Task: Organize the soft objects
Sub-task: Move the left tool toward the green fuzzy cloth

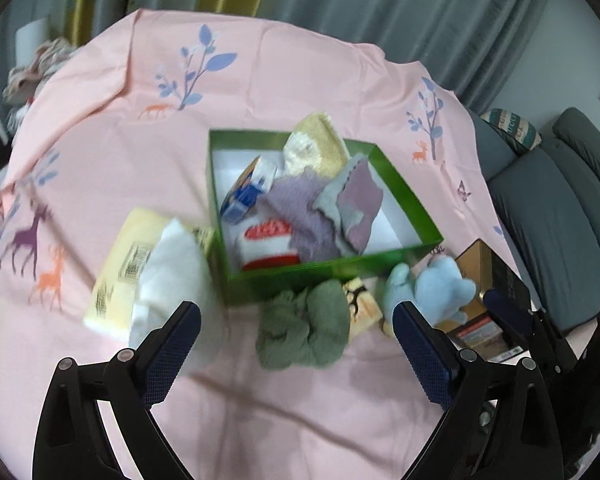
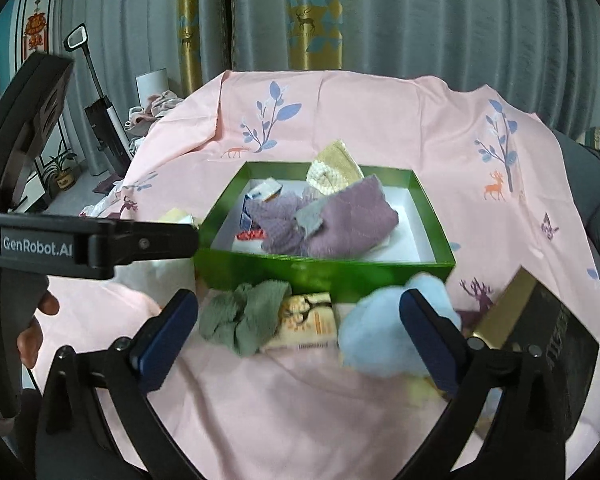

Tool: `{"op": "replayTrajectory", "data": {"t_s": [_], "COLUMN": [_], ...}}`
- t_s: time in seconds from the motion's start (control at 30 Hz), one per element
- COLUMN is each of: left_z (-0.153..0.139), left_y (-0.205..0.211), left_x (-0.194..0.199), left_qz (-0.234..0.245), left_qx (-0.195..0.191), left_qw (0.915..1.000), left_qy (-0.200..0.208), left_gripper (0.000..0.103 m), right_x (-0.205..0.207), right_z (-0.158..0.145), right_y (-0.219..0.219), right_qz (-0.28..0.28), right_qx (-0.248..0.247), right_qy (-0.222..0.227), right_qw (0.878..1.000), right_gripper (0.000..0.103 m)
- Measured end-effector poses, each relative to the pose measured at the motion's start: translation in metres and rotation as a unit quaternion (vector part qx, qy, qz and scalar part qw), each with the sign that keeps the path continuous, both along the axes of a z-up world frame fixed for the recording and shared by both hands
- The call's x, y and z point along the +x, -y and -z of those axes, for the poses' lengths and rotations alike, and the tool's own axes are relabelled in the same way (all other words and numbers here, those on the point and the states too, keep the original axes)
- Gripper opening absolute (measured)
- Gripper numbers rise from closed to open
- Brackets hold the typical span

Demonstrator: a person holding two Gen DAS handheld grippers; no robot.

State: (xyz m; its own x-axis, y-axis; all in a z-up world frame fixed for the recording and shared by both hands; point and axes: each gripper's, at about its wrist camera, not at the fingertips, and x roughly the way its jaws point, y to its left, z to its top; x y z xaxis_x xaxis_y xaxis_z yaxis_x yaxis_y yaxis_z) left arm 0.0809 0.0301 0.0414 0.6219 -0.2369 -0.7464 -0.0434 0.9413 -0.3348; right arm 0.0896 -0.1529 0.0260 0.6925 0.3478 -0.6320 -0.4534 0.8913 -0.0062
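A green box (image 1: pixel 404 186) (image 2: pixel 428 222) on the pink cloth holds purple cloths (image 1: pixel 360 200) (image 2: pixel 356 220), a yellow knit piece (image 1: pixel 316 144) (image 2: pixel 332 170), a red-and-white sock (image 1: pixel 266 246) and a blue carton (image 1: pixel 246 192). In front of it lie a green scrunchie (image 1: pixel 304 330) (image 2: pixel 244 316), a light blue plush (image 1: pixel 432 288) (image 2: pixel 380 336) and a small cream pack (image 1: pixel 362 304) (image 2: pixel 310 320). My left gripper (image 1: pixel 296 344) is open above the scrunchie. My right gripper (image 2: pixel 298 332) is open, its right finger against the plush.
A yellow tissue pack (image 1: pixel 124 268) with white tissue lies left of the box. A gold and black box (image 1: pixel 488 280) (image 2: pixel 540 332) stands at the right. A grey sofa (image 1: pixel 560 208) is beyond the cloth's right edge. Curtains hang behind.
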Motion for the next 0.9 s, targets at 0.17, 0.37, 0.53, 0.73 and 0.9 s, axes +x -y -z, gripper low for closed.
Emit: {"op": "replayTrajectory", "data": {"t_s": [0.17, 0.37, 0.53, 0.73, 0.9], "left_z": [0.012, 0.028, 0.045, 0.054, 0.062], "left_y": [-0.002, -0.012, -0.017, -0.016, -0.009], "left_x": [-0.023, -0.054, -0.060, -0.055, -0.043], "left_qz": [-0.007, -0.057, -0.076, -0.080, -0.070], "left_qx": [-0.031, -0.061, -0.056, -0.051, -0.049], "left_qw": [0.9994, 0.9965, 0.9947, 0.9938, 0.9941], "left_qy": [-0.011, -0.009, -0.041, -0.058, -0.067], "left_gripper": [0.097, 0.097, 0.097, 0.097, 0.097], "right_x": [-0.014, -0.022, -0.016, -0.005, 0.007], "right_z": [0.006, 0.023, 0.042, 0.057, 0.065], "right_y": [0.011, 0.023, 0.024, 0.029, 0.034], "right_qz": [0.007, 0.004, -0.005, -0.008, -0.006], "right_qx": [0.008, 0.042, 0.060, 0.080, 0.083], "right_qy": [-0.008, -0.025, -0.047, -0.060, -0.070], "right_qw": [1.000, 0.999, 0.997, 0.995, 0.994], "right_gripper": [0.101, 0.102, 0.102, 0.102, 0.102]}}
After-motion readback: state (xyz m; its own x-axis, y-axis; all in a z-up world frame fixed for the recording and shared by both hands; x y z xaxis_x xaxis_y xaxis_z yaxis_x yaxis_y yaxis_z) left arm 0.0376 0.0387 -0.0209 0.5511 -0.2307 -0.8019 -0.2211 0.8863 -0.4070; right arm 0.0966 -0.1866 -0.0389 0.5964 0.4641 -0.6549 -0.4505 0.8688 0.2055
